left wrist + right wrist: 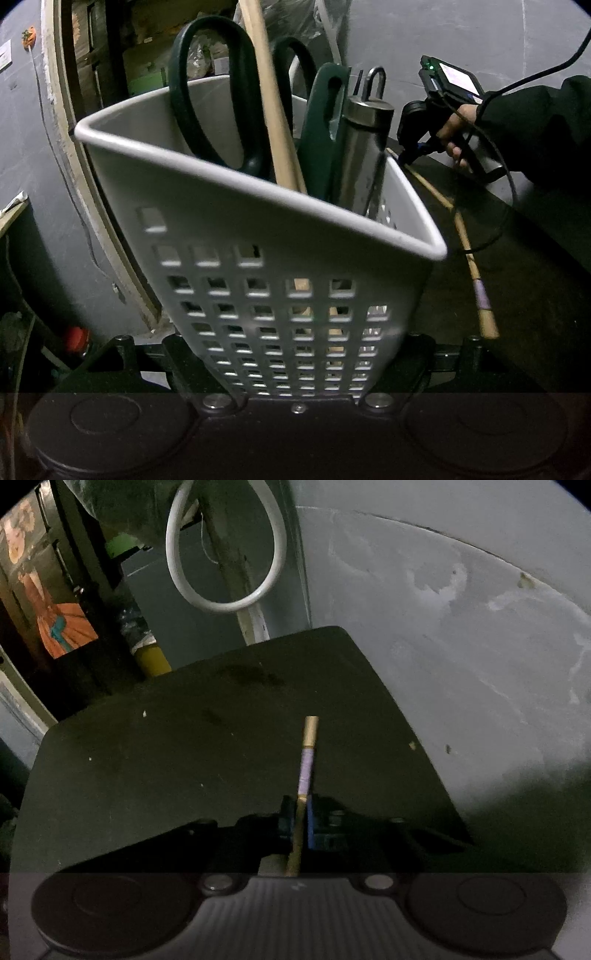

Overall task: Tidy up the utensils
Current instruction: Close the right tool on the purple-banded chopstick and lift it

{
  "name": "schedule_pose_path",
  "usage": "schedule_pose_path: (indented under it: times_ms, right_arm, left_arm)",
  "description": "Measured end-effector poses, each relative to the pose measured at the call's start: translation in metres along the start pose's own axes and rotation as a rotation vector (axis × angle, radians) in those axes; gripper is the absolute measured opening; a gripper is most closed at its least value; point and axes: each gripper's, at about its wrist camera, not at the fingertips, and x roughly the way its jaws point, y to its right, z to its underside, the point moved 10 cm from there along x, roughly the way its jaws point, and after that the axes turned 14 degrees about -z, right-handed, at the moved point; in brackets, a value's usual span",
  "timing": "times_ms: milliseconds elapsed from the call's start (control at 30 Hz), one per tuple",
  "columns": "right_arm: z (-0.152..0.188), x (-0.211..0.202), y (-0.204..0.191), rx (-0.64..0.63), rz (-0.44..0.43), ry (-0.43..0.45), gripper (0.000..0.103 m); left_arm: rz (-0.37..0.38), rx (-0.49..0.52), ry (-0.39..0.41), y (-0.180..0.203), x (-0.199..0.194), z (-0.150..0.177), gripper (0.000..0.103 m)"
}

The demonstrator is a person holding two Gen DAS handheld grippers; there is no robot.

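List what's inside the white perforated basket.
In the basket: dark green scissors, a wooden handle, a green-handled tool and a steel cylinder with a loop. Their lower ends are mostly hidden by the wall.

No readable text, lit device screen (456,75) too blurred, white wall label (4,55) illegible
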Motion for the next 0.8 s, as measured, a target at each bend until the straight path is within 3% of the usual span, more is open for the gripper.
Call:
schedule_pose_path:
  times_ms: [400, 800]
  right_arm:
    - [0.025, -0.04, -0.006, 0.035, -0.088, -0.008, 0.006]
    - [0.105, -0.097, -0.048, -0.221, -0.129, -0.154, 0.006]
  left_arm:
    - [0.031, 0.029, 0.026, -0.008, -0.001, 0.003, 0.078]
    - [0.079, 0.053, 0.06, -0.018, 0.004, 0.004, 0.078]
